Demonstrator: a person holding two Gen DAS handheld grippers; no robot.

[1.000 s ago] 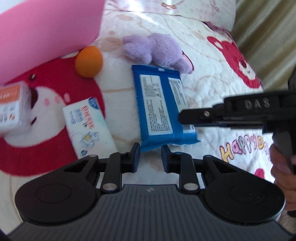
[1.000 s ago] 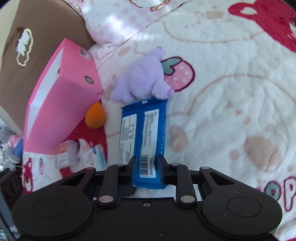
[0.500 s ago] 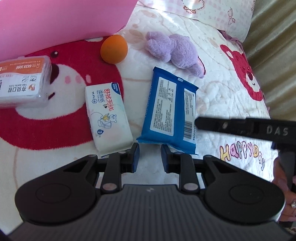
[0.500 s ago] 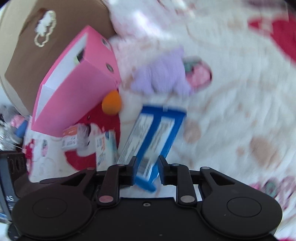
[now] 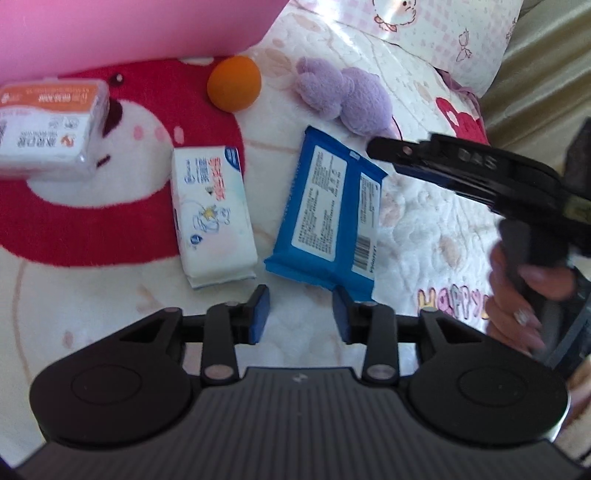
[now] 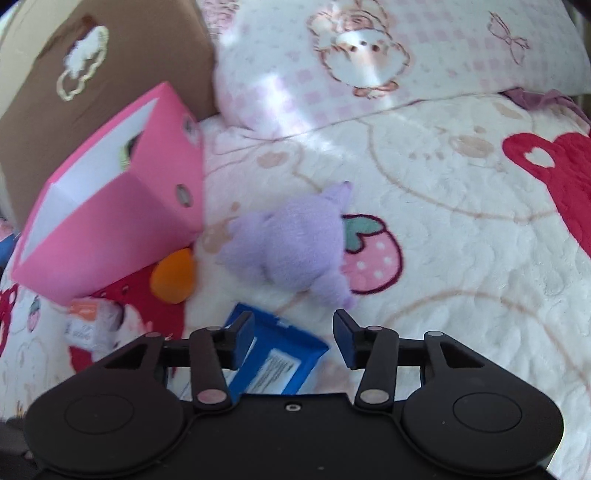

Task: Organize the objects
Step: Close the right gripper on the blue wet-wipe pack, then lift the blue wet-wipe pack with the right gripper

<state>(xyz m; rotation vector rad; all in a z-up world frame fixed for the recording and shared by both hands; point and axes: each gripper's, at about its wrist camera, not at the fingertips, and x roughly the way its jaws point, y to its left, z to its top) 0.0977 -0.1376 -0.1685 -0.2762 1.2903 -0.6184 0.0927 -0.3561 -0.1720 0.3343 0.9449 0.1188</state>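
Observation:
A blue wipes pack [image 5: 332,218] lies flat on the bedspread, label up; it also shows in the right wrist view [image 6: 273,354]. A white tissue pack [image 5: 212,218] lies to its left. A purple plush toy [image 5: 347,98] [image 6: 295,243] and an orange ball [image 5: 233,88] [image 6: 173,277] lie beyond. An orange-and-white box [image 5: 48,129] sits at the left. My left gripper [image 5: 300,310] is open and empty, just short of the blue pack. My right gripper [image 6: 293,336] is open and empty above the blue pack's far end, near the plush toy.
An open pink box [image 6: 110,218] [image 5: 129,29] stands at the back left, against a brown cushion [image 6: 92,74]. A pink checked pillow [image 6: 369,55] lies along the back. The bedspread [image 6: 461,240] spreads out to the right.
My right gripper has let go of the blue pack, opened and moved forward towards the plush toy. My left gripper has opened wider. The blue pack now lies turned at a slant.

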